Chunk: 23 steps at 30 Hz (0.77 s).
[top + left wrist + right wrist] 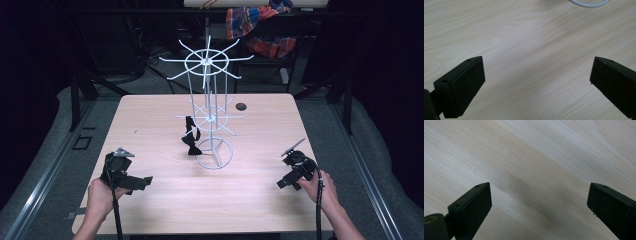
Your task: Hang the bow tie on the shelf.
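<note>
High view: left gripper [145, 182] lower left and right gripper [281, 184] lower right, both with jaws spread wide and empty; black bow tie [191, 140] hanging on white wire rack [209, 116], frame centre.

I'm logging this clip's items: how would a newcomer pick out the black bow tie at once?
Start at the white wire rack standing mid-table, its ring base toward the person. On its lower tier, a prong on the person's left carries the black bow tie, hanging down beside the base ring. It is the one dark, soft thing on the rack; both open grippers, left and right, are far from it.
</note>
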### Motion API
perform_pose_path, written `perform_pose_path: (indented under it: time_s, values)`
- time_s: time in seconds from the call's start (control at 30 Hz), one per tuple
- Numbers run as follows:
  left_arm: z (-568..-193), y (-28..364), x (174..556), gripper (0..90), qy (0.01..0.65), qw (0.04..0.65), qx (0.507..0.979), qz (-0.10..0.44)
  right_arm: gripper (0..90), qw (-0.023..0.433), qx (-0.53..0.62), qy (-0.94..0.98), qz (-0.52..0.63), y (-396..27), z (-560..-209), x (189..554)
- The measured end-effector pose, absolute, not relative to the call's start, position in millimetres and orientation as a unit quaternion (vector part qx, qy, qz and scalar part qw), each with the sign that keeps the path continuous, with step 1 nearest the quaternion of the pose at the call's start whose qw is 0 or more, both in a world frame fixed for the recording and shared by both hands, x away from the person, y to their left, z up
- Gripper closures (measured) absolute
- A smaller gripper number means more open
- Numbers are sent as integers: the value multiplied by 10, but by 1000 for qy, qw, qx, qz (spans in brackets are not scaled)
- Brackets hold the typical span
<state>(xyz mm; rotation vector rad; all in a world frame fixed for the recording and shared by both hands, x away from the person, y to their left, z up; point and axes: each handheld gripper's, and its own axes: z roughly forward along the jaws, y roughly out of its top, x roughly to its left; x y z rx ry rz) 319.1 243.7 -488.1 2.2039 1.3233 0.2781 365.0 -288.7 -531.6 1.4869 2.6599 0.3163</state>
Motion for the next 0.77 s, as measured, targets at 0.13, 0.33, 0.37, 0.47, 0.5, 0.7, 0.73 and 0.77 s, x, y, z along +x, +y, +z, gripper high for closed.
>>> perform_pose_path:
  time_s: [0.13, 0.33, 0.37, 0.47, 0.5, 0.7, 0.73, 0.77]
  values:
    - [-4925, 2478, 3209, 0, 500, 272, 816, 99, 48, 35, 480, 871, 99, -2890, -5299, 3653]
    - [-4995, 2516, 3242, 0, 509, 267, 814, 89, 48, 31, 483, 868, 107, -2890, -5311, 3653]
    - [-4998, 2522, 3246, 0, 508, 266, 814, 89, 47, 35, 484, 868, 105, -2889, -5315, 3653]
    - [-4998, 2538, 3249, 0, 510, 267, 813, 89, 47, 34, 482, 869, 104, -2888, -5311, 3653]
    - [-4995, 2543, 3248, 0, 512, 267, 812, 89, 47, 34, 483, 868, 106, -2887, -5313, 3652]
    - [-5004, 2558, 3257, 0, 515, 266, 811, 85, 44, 35, 483, 868, 112, -2899, -5299, 3650]
    - [-5009, 2557, 3260, 0, 515, 265, 810, 86, 43, 38, 484, 867, 113, -2899, -5301, 3649]
    - [-5013, 2557, 3262, 0, 516, 265, 810, 86, 42, 34, 483, 868, 114, -2904, -5298, 3653]
